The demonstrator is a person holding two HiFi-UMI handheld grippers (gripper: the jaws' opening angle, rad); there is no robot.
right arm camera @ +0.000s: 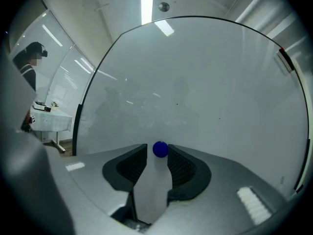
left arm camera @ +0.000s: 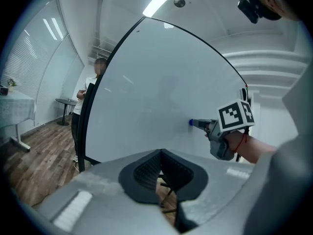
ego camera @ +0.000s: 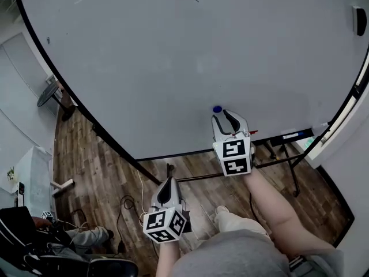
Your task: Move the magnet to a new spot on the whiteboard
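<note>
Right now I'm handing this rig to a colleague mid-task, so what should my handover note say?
Left gripper: jaws together, empty, held back from the whiteboard.
Right gripper: at the board, jaws apart, with the blue magnet between their tips, not clamped.
Magnet: stuck on the board near its bottom edge.
Done: the pictures don't show whether it has been moved.
Left: if not, probably close on it, carry it to a new spot and release.
</note>
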